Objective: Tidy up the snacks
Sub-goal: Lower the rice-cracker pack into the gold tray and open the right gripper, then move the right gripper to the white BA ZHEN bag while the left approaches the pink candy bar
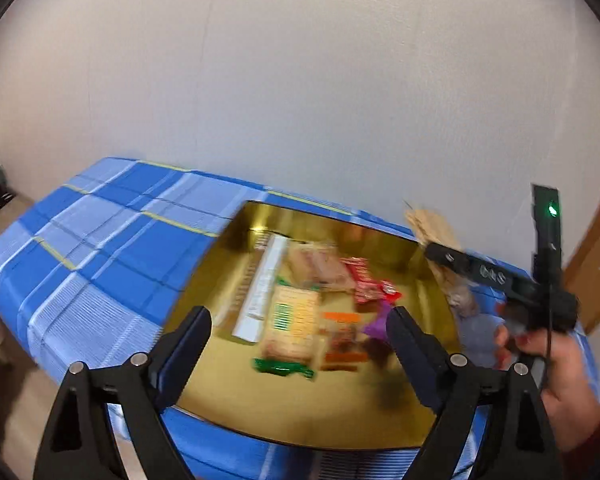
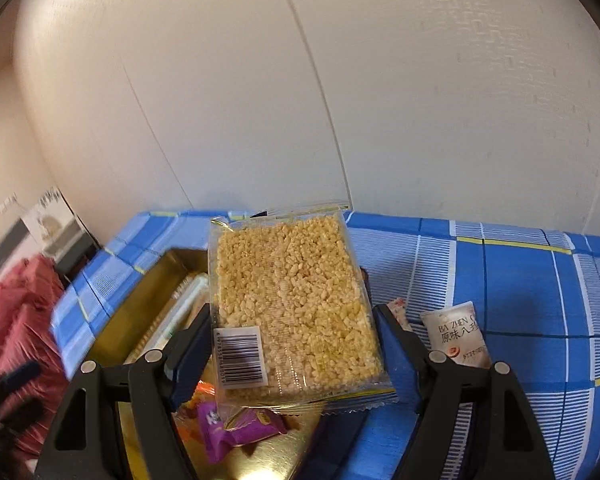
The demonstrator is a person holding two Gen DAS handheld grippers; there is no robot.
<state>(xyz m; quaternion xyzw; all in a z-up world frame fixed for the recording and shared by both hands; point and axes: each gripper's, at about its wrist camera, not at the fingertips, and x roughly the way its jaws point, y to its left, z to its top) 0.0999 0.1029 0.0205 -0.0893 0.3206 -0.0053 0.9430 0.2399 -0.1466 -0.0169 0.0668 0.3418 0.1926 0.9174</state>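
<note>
The checked surface (image 2: 500, 280) carries a gold tray (image 1: 236, 236) already holding several snacks. The right tongs (image 2: 296, 344) pinch a clear rice-crisp pack (image 2: 292, 304) above the tray's edge; lowering it inside seems next. The left tongs (image 1: 300, 332) hang spread, empty. A white sachet (image 2: 458, 336) waits outside; blur hides tray labels.

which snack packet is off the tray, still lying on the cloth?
The white sachet printed "BA ZHEN", on the blue plaid cloth right of the right gripper. The purple candy lies in the gold tray; the puffed-rice pack is held in the jaws.
</note>
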